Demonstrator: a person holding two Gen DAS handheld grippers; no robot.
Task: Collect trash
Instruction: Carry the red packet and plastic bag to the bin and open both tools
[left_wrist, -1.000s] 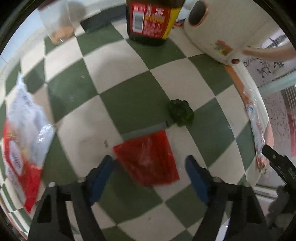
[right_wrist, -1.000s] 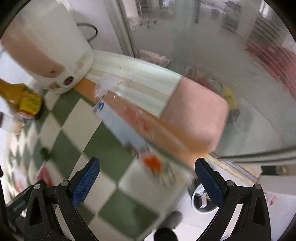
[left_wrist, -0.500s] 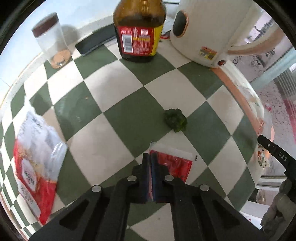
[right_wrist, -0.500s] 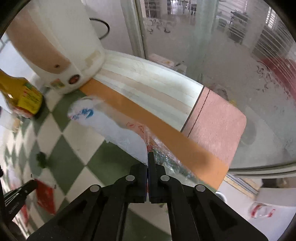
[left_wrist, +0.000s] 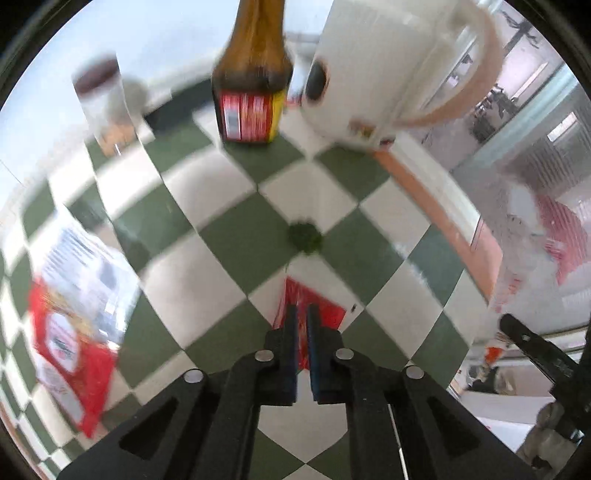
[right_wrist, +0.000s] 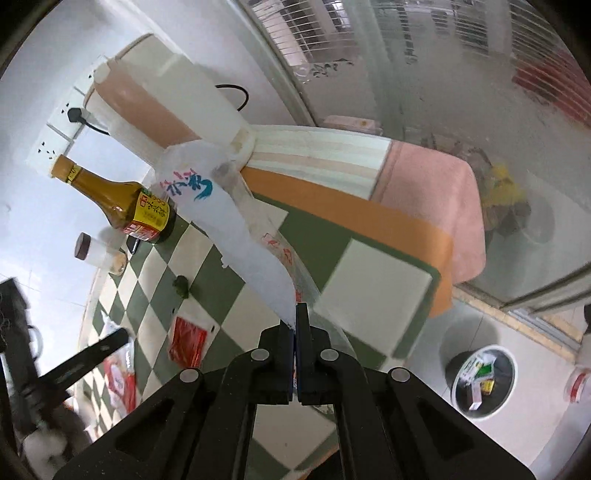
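My left gripper (left_wrist: 302, 314) is shut on a red plastic wrapper (left_wrist: 325, 308) and holds its near edge just above the green-and-white checkered tablecloth (left_wrist: 236, 236). The wrapper also shows in the right wrist view (right_wrist: 188, 338). My right gripper (right_wrist: 296, 314) is shut on a long clear-and-white plastic wrapper (right_wrist: 236, 221) with blue and red print, lifted off the table. A small dark green crumpled scrap (left_wrist: 304, 238) lies on the cloth just beyond the red wrapper. A red-and-white snack bag (left_wrist: 70, 317) lies at the left.
A brown sauce bottle (left_wrist: 253, 92), a white electric kettle (left_wrist: 388, 74) and a clear jar (left_wrist: 101, 107) stand at the table's back. A round bin with trash (right_wrist: 480, 382) stands on the floor to the right, below the table edge. A glass door is beyond.
Both grippers closed a second ago: left on the red wrapper, right on the long wrapper. Since then both have lifted and tilted up, carrying the wrappers.
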